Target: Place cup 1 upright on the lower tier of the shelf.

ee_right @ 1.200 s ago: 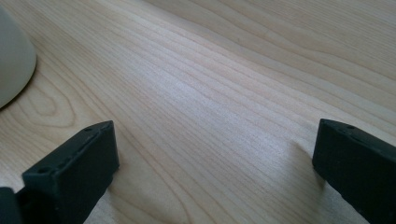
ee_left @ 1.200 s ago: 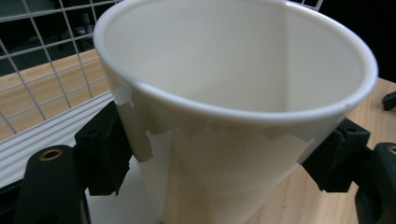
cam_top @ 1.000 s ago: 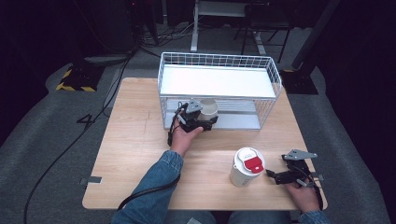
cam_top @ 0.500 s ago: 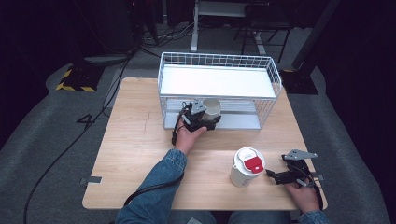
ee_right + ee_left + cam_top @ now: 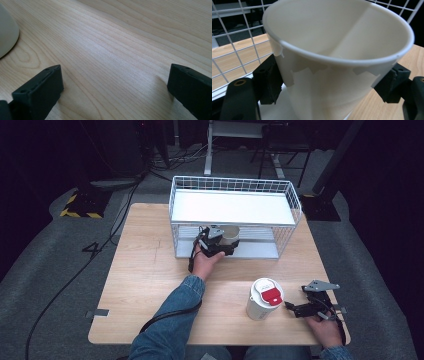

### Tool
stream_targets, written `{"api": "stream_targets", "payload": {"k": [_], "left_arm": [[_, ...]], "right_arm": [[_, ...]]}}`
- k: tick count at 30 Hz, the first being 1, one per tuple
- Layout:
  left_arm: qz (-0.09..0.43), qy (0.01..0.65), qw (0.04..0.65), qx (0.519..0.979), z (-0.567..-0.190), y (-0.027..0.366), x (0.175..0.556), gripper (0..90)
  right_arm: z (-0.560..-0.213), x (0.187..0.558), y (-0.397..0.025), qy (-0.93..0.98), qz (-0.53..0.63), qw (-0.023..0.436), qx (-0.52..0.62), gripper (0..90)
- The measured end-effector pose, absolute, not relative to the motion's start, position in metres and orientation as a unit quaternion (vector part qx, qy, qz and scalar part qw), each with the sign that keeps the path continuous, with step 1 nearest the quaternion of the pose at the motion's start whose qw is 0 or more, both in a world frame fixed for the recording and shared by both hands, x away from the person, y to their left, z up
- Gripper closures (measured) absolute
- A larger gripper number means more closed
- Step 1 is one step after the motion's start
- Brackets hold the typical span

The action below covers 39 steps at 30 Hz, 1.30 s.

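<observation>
Largest first: a wooden table, bearing at its far side a white wire rack with a flat upper shelf and an open lower level. Compared with a second ago, a small shift only: left gripper and its white cup now a little farther in toward the rack's front, the cup's rim just under the edge of the upper shelf; everything else on the table unmoved. Clamped on that cup, the left gripper, one black pad pressed to each side of the wall in the left gripper view, cup upright or nearly so, mouth open, wire grid right behind it. Nearer the person, a lidded white tub with a red tab on top, standing alone on the table. Just right of it but apart, the right gripper, jaws spread wide over bare wood, nothing between them, the tub's curved side at the left edge of the right gripper view.
</observation>
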<state>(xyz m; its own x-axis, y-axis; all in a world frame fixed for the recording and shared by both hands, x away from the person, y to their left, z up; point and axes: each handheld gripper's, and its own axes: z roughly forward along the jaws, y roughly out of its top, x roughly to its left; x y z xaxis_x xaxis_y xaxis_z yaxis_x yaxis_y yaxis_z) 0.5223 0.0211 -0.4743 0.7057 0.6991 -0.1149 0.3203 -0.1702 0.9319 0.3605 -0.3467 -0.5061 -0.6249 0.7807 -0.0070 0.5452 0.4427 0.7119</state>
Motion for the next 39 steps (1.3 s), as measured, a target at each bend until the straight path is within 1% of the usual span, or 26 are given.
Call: {"api": "stream_targets", "payload": {"k": [2, 3, 4, 10, 20, 24, 25, 39], "left_arm": [[0.176, 0.344, 0.537, 0.75, -0.476, 0.02, 0.525, 21.1], [0.198, 0.34, 0.53, 0.752, -0.477, 0.021, 0.527, 21.1], [0.179, 0.342, 0.533, 0.753, -0.479, 0.019, 0.53, 21.1], [0.173, 0.356, 0.529, 0.751, -0.481, 0.017, 0.536, 21.1], [0.161, 0.356, 0.522, 0.758, -0.481, 0.015, 0.542, 20.4], [0.153, 0.357, 0.524, 0.758, -0.482, 0.016, 0.543, 18.2], [0.152, 0.359, 0.525, 0.757, -0.482, 0.016, 0.543, 15.8], [0.163, 0.347, 0.535, 0.753, -0.48, 0.023, 0.535, 15.4]], "right_arm": [[-0.506, 0.36, -0.347, 0.832, 0.346, 0.17, 0.399, 0.5], [-0.506, 0.36, -0.347, 0.832, 0.346, 0.17, 0.399, 0.5], [-0.506, 0.36, -0.347, 0.832, 0.346, 0.17, 0.399, 0.4], [-0.506, 0.36, -0.347, 0.832, 0.346, 0.17, 0.399, 0.5], [-0.506, 0.36, -0.347, 0.832, 0.346, 0.17, 0.399, 0.4], [-0.506, 0.36, -0.347, 0.832, 0.346, 0.169, 0.399, 0.4], [-0.506, 0.36, -0.347, 0.832, 0.346, 0.169, 0.399, 0.4], [-0.506, 0.36, -0.347, 0.832, 0.346, 0.17, 0.399, 0.4]]}}
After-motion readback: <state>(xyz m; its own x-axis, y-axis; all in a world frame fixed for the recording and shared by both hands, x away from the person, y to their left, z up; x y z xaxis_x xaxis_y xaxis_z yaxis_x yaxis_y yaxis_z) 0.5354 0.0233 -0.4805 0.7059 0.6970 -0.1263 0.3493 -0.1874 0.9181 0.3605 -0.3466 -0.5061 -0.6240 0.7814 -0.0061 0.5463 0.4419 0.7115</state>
